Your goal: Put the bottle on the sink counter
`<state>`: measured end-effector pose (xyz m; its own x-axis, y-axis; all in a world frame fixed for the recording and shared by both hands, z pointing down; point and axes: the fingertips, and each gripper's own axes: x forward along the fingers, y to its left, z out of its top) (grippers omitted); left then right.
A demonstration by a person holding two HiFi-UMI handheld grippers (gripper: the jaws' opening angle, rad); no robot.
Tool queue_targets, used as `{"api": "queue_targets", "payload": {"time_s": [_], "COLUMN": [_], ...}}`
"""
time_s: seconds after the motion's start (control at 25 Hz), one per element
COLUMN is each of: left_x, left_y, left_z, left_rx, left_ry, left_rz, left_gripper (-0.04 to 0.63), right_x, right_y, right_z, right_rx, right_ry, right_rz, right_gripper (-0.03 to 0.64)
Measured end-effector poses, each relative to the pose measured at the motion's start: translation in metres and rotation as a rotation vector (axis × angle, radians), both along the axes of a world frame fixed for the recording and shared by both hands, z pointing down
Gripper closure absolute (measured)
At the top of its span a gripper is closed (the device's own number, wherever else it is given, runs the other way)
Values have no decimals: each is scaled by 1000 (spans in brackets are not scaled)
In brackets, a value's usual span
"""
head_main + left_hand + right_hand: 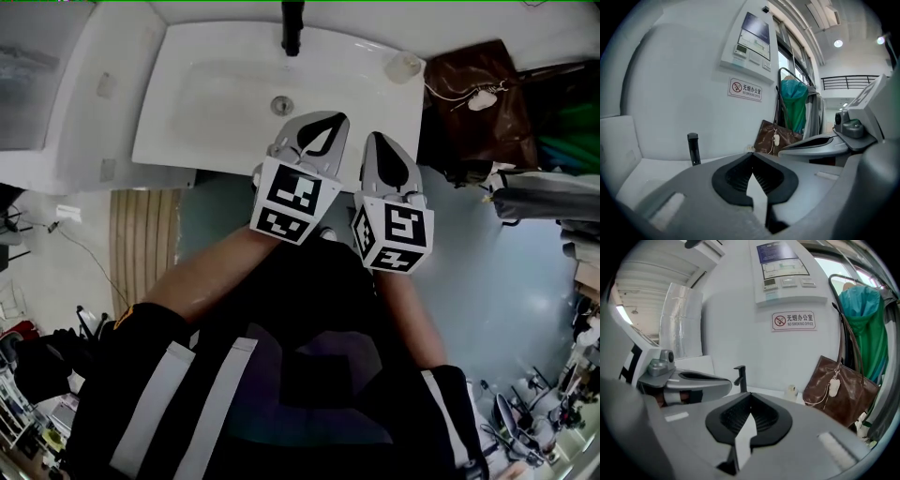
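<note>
A small pale bottle [404, 66] stands on the white sink counter [157, 122] at its back right corner, beside the basin. It also shows small in the right gripper view, bottle [791, 392], and barely in the left gripper view, bottle [749, 149]. My left gripper [323, 120] hangs over the sink's front edge, shut, with nothing between its jaws. My right gripper [382, 141] is just right of it, also shut and empty. Both point toward the back wall, well short of the bottle.
A black faucet [292, 26] rises at the back of the basin, with the drain [281, 105] in front of it. A brown leather bag [478, 103] hangs right of the sink. A wooden slat mat [142, 246] lies on the floor at left.
</note>
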<state>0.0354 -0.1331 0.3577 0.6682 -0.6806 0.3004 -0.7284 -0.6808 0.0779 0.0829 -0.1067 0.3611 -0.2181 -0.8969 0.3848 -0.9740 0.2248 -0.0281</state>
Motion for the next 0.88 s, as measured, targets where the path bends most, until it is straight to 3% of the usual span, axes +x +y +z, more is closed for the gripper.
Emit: {"api": "queue_targets", "payload": {"time_s": [0.44, 0.88], "left_x": [42, 19], "left_y": [87, 145], "left_z": [-2, -1], "left_rx": [4, -10], "left_ry": [-52, -86], "left_rz": [-114, -138], "left_gripper": [597, 597], "right_x": [52, 35], "right_y": [70, 119], "right_z": [3, 0], "right_rx": [-2, -14], "right_ry": [-69, -89], "right_rz": [-142, -220], "right_gripper": [620, 620]}}
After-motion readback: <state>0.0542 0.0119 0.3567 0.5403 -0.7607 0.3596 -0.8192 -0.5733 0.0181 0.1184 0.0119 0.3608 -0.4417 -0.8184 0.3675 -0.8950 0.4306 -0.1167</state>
